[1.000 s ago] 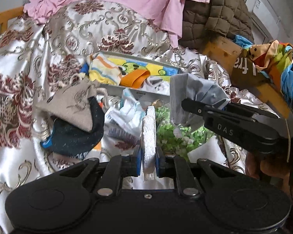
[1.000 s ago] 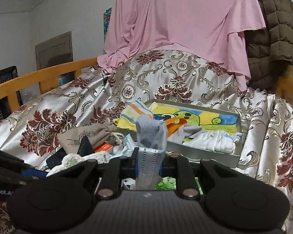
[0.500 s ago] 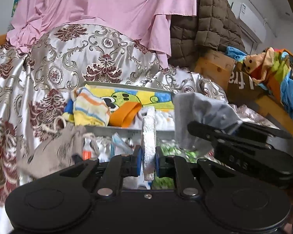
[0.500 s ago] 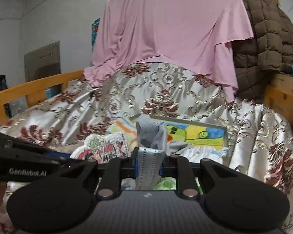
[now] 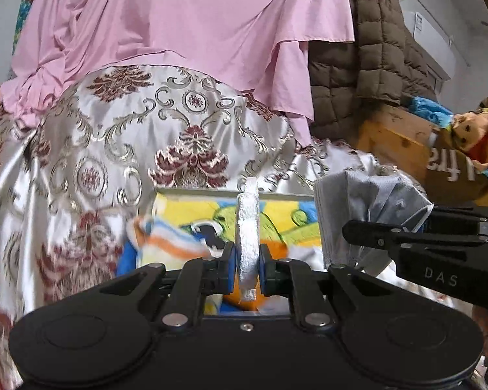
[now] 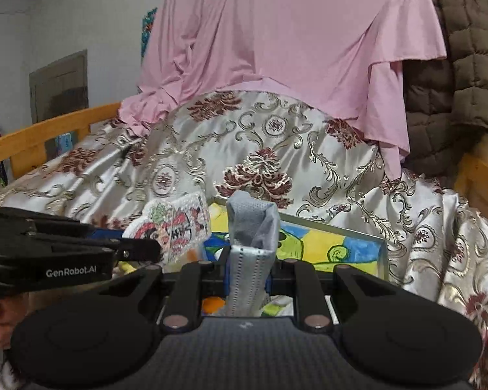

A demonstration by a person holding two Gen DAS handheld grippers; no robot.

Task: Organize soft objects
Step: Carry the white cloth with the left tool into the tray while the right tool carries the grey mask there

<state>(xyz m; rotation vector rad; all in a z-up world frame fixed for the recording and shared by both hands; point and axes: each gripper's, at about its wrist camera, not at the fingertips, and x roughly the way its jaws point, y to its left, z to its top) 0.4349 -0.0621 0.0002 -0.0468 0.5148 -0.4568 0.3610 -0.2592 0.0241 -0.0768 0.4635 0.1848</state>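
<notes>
White pad (image 5: 247,227) edge-on, left view | printed face (image 6: 175,227), right view

pink sheet (image 5: 179,26), brown quilted coat (image 5: 367,58)

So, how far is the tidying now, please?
Done: striped cloth already lies in the tray. In hand: left gripper clamps a white patterned pad; right gripper clamps a grey face mask. Left: setting both down.
</notes>
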